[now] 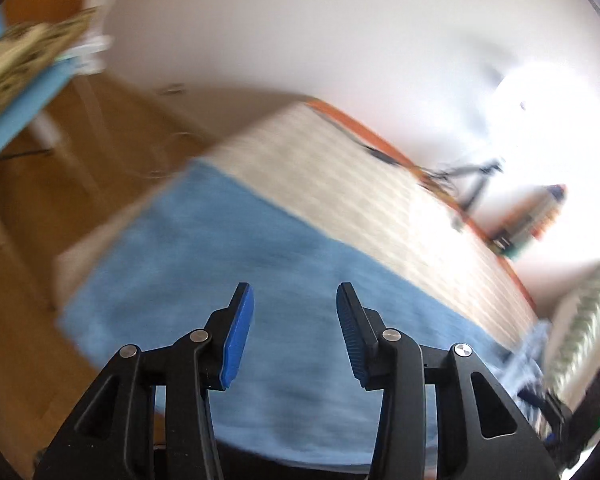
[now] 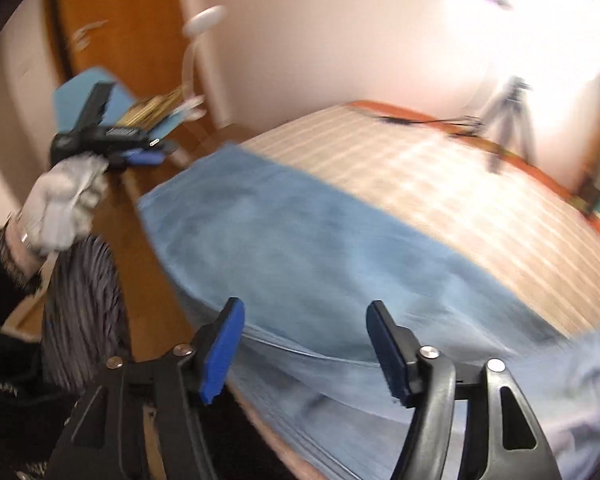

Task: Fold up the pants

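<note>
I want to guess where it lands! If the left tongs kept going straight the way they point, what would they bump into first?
Most likely the blue pants spread on the checked table. The left tongs stand open and empty, aimed down at the cloth. The picture is blurred, so the gap above the cloth is unclear.

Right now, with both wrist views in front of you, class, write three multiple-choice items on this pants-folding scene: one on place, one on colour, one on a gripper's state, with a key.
1. Where do the blue pants lie?
A. on the checked bed cover
B. on the wooden floor
C. over a chair

2. What colour are the pads of the left gripper?
A. red
B. blue
C. white

3. How does the right gripper stand?
A. shut on the pants
B. shut on nothing
C. open, with nothing gripped

Key: 1 A, the pants spread flat on the cover; 2 B, both pads show blue in the left wrist view; 3 C, its jaws stand apart and the cloth lies beyond them.
</note>
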Action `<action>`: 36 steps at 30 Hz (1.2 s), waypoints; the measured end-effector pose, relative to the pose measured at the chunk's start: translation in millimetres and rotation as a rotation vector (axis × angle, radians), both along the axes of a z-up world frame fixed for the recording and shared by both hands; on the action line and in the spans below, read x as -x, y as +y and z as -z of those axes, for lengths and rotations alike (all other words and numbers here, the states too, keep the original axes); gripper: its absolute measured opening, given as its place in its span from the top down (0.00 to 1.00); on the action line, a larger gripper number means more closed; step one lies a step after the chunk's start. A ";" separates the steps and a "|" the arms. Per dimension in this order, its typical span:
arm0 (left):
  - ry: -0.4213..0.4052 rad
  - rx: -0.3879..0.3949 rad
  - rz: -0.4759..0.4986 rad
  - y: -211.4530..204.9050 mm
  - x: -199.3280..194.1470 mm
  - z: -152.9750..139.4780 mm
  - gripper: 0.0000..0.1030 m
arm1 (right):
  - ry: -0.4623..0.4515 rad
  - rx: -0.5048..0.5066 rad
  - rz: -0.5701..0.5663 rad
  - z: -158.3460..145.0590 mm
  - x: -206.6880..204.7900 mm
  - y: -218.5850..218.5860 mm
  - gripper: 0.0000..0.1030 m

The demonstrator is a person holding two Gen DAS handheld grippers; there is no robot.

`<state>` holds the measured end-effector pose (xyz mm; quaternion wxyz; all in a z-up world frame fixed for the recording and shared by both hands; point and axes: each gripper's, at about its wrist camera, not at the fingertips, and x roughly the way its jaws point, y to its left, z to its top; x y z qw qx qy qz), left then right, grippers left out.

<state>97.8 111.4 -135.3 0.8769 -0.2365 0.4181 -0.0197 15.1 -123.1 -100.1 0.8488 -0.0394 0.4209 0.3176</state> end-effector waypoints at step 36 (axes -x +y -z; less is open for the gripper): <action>0.247 0.100 0.846 -340.7 -24.8 56.9 0.59 | 0.317 -0.131 0.947 18.3 -117.3 -321.8 0.25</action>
